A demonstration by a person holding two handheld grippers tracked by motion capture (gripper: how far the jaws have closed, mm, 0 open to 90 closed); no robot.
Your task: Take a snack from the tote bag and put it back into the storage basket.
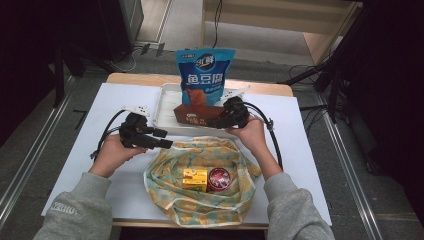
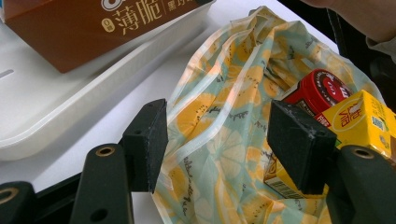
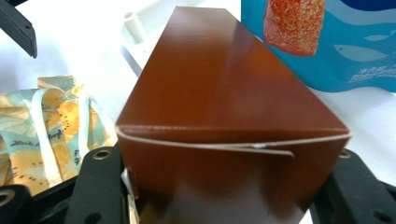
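A brown snack box [image 1: 192, 114] [image 3: 224, 93] lies in the white tray [image 1: 162, 107], just in front of an upright blue snack pouch [image 1: 204, 75]. My right gripper [image 1: 212, 121] [image 3: 224, 186] is shut on the box's right end, whose flap spans the gap between the jaws. My left gripper [image 1: 164, 138] [image 2: 219, 135] is open and hovers over the left rim of a lemon-print cloth bag [image 1: 200, 202] [image 2: 219, 102], with nothing between its pads. Inside the bag sit a yellow carton [image 1: 194, 179] [image 2: 359, 121] and a red-lidded can [image 1: 218, 178] [image 2: 322, 88].
The tray's near rim [image 2: 70, 116] runs close to the bag's far edge. The blue pouch [image 3: 327, 51] stands right behind the box. Both forearms come in from the front edge on either side of the bag. Cables trail from each gripper across the white tabletop [image 1: 300, 150].
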